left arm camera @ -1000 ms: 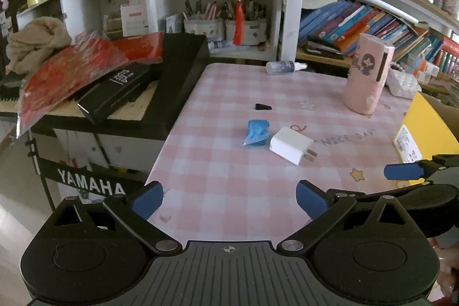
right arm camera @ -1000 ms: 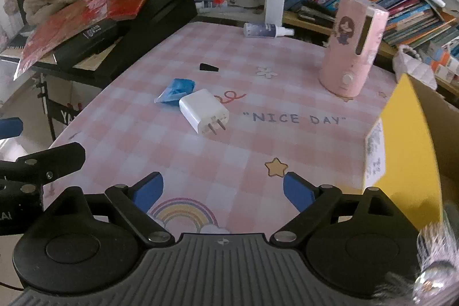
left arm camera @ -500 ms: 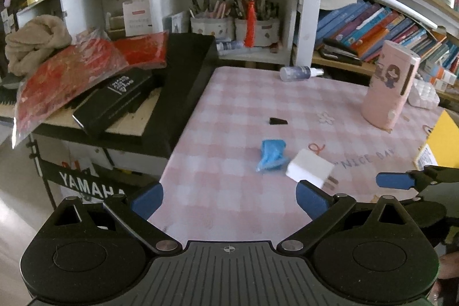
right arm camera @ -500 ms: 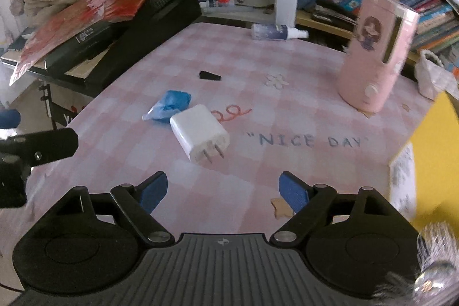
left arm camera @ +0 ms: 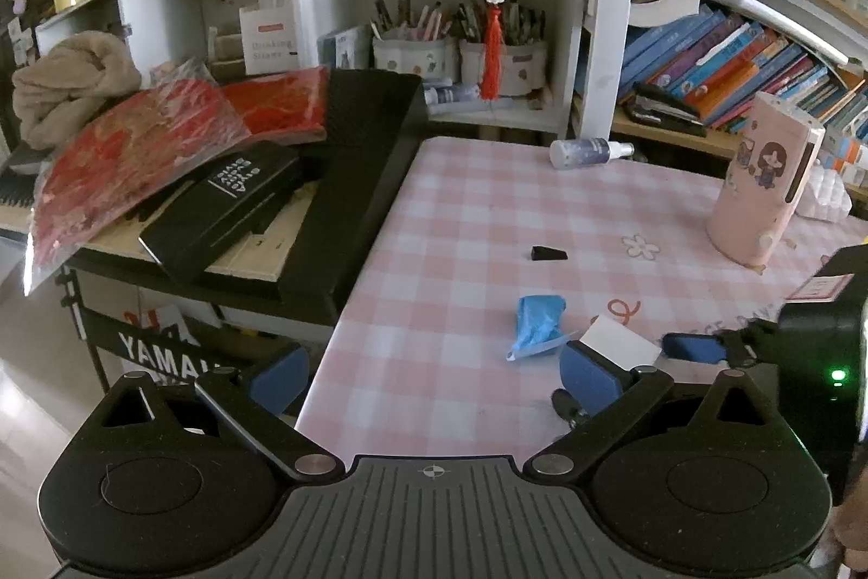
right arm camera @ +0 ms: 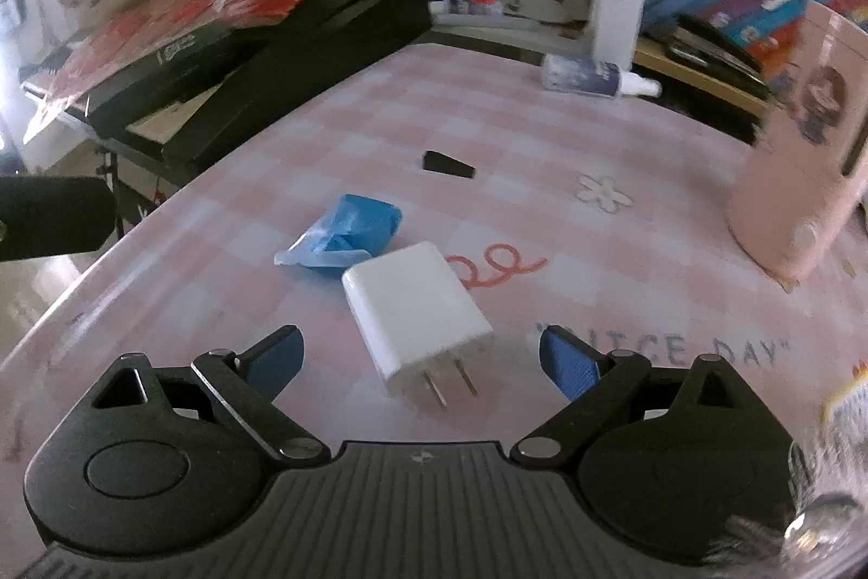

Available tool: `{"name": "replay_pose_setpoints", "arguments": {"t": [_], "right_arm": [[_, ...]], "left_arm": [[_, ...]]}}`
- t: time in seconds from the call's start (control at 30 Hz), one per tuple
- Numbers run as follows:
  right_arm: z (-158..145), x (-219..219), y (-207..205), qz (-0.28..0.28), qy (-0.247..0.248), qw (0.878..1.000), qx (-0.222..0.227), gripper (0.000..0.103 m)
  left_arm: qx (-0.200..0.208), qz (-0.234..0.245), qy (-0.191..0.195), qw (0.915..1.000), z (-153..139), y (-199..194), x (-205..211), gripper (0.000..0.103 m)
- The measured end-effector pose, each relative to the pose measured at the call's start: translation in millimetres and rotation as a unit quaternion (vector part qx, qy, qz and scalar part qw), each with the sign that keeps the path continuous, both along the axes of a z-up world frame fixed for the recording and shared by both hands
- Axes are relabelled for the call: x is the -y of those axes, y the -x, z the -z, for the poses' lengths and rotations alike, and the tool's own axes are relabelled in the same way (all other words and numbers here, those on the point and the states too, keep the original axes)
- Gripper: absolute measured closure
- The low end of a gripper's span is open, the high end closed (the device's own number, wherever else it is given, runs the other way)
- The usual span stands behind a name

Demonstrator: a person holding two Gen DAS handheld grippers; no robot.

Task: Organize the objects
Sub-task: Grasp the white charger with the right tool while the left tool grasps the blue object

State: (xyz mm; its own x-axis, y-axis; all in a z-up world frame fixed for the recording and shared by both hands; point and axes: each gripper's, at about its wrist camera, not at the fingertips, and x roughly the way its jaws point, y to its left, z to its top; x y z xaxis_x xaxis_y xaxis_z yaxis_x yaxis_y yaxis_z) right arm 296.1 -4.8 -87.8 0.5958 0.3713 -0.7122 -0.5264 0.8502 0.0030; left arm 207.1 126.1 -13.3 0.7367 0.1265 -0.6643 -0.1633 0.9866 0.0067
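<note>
- The right gripper [right arm camera: 420, 362] has its jaws apart, just reopened wider, straddling the prong end of the white charger [right arm camera: 415, 307] without touching it.
- Closing on the smooth slanted body could skid it into the blue wrapper [right arm camera: 347, 234] touching its far corner.
- The left gripper [left arm camera: 434, 375] is open and empty.
- The charger looms closer than a second ago.
</note>
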Motion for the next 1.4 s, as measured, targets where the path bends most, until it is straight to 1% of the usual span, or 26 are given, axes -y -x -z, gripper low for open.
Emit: {"name": "replay_pose_setpoints", "arguments": {"t": [0.07, 0.13, 0.17, 0.2, 0.27, 0.37, 0.47, 0.53, 0.6, 0.7, 0.8, 0.87, 0.9, 0.93, 0.97, 1.03, 1.17, 1.23, 1.27, 1.33, 1.4], "right_arm": [[2.4, -1.2, -2.4, -0.004, -0.005, 1.000, 0.001, 0.016], [1.8, -1.0, -2.6, -0.004, -0.011, 1.000, 0.007, 0.027], [0.3, -0.8, -1.7, -0.007, -0.013, 1.000, 0.011, 0.042], [-1.0, -0.3, -1.1, -0.007, -0.012, 1.000, 0.014, 0.052], [-3.0, 1.6, -0.5, -0.008, -0.013, 1.000, 0.010, 0.057], [-7.0, 9.9, 2.6, 0.021, -0.014, 1.000, 0.001, 0.059], [-12.1, 27.2, 9.7, 0.062, -0.016, 0.998, -0.008, 0.059], [-15.3, 38.7, 15.8, 0.079, -0.015, 0.997, -0.010, 0.059], [-18.2, 49.7, 22.2, 0.090, -0.014, 0.996, -0.015, 0.059], [-20.6, 62.5, 29.2, 0.100, -0.013, 0.995, -0.028, 0.058], [-23.5, 70.1, 36.5, 0.101, -0.013, 0.994, -0.026, 0.058], [-25.2, 71.9, 40.4, 0.098, -0.011, 0.995, -0.023, 0.058], [-26.0, 72.4, 41.3, 0.096, -0.010, 0.995, -0.021, 0.058], [-26.7, 72.0, 42.3, 0.093, -0.009, 0.995, -0.019, 0.058], [-27.4, 71.9, 43.0, 0.090, -0.009, 0.996, -0.017, 0.058], [-28.8, 72.2, 44.6, 0.085, -0.010, 0.996, -0.017, 0.058], [-30.2, 72.1, 47.7, 0.075, -0.008, 0.997, -0.018, 0.059], [-30.1, 72.6, 48.7, 0.073, -0.007, 0.997, -0.018, 0.059], [-29.9, 73.0, 49.3, 0.073, -0.006, 0.997, -0.018, 0.059], [-29.7, 74.3, 49.8, 0.073, -0.005, 0.997, -0.018, 0.059], [-30.3, 75.5, 50.0, 0.075, -0.004, 0.997, -0.017, 0.059]], "left_arm": [[-0.002, 0.001, 0.000, 1.0000, 0.8, -1.1, 0.5, 0.003], [-0.002, 0.003, 0.001, 1.0000, 1.9, -1.9, 1.9, 0.003], [-0.002, 0.004, 0.001, 1.0000, 2.3, -2.7, 2.4, 0.003], [-0.002, 0.005, 0.002, 1.0000, 3.0, -3.8, 3.3, 0.003], [-0.002, 0.008, 0.004, 1.0000, 4.3, -6.1, 5.3, 0.003], [-0.003, 0.015, 0.005, 0.9999, 6.9, -10.9, 9.1, 0.003], [-0.002, 0.025, 0.004, 0.9997, 9.9, -18.5, 15.9, 0.003], [0.000, 0.032, 0.002, 0.9995, 12.3, -24.9, 21.1, 0.003], [0.001, 0.037, -0.003, 0.9993, 15.3, -31.2, 26.7, 0.003], [-0.002, 0.040, -0.022, 0.9989, 21.3, -41.7, 35.4, 0.004], [-0.011, 0.049, -0.032, 0.9982, 29.5, -52.7, 43.2, 0.004], [-0.016, 0.054, -0.031, 0.9979, 34.5, -58.8, 47.3, 0.009], [-0.022, 0.058, -0.028, 0.9977, 37.2, -62.5, 48.9, 0.015], [-0.028, 0.059, -0.024, 0.9975, 39.6, -66.8, 49.8, 0.024], [-0.033, 0.059, -0.021, 0.9975, 42.1, -71.1, 50.6, 0.029], [-0.037, 0.055, -0.017, 0.9976, 47.1, -79.9, 50.9, 0.046], [-0.043, 0.049, -0.004, 0.9978, 55.3, -97.6, 47.4, 0.061], [-0.052, 0.054, 0.002, 0.9972, 60.0, -104.8, 46.8, 0.071], [-0.059, 0.056, 0.003, 0.9967, 63.0, -107.3, 47.2, 0.073], [-0.056, 0.059, -0.001, 0.9967, 63.4, -106.2, 48.5, 0.073], [-0.057, 0.062, 0.007, 0.9964, 62.5, -103.1, 48.4, 0.074]]}}
